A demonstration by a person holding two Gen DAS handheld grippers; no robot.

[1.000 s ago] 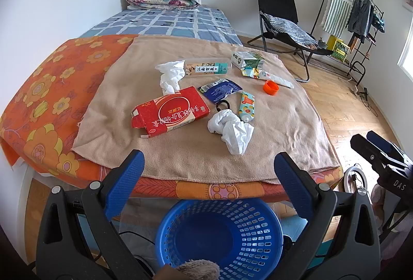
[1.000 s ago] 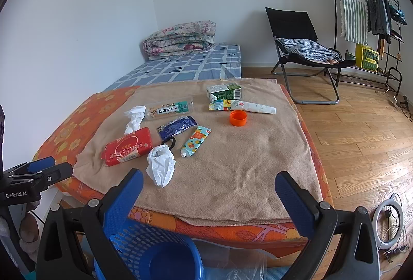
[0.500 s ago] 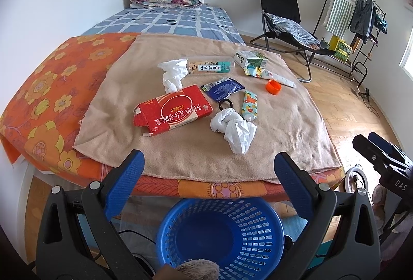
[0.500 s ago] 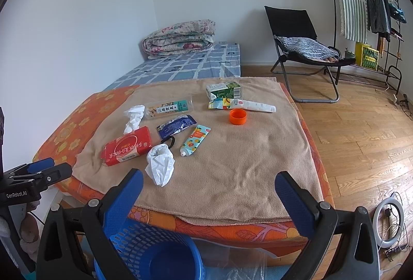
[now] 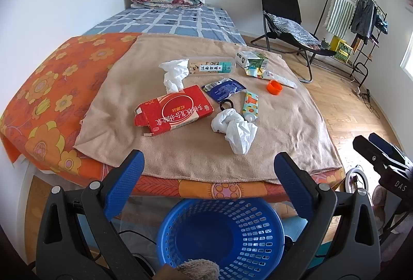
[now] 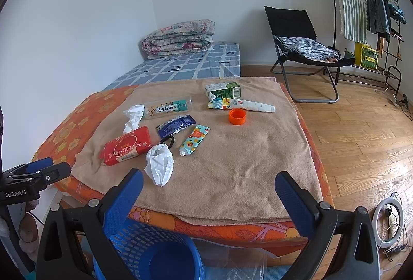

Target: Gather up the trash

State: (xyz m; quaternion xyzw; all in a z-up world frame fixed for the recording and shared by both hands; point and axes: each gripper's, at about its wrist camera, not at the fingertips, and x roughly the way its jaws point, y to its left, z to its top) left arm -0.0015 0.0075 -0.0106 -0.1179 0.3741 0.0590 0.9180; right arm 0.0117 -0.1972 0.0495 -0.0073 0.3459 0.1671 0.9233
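Blue basket (image 5: 219,233) sat below bed edge to catch trash | both hand-held grippers, left (image 5: 209,169) and right (image 6: 206,187), spread empty | crumpled tissue (image 5: 236,129) lay nearest me

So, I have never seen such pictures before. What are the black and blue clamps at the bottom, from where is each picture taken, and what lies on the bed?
The clamps are hand-held two-finger grippers; a person carries one in each hand, and no robot arm is present. Each gripper has a wide-angle camera looking along its fingers. One picture comes from the left gripper, the other from the right gripper. Both are open and hold nothing.

On the beige blanket lies trash: a red carton, two crumpled white tissues, a blue wrapper, a small colourful tube, an orange cap, a green carton and a clear plastic bottle. Below the bed edge stands a blue basket, probably for the trash.
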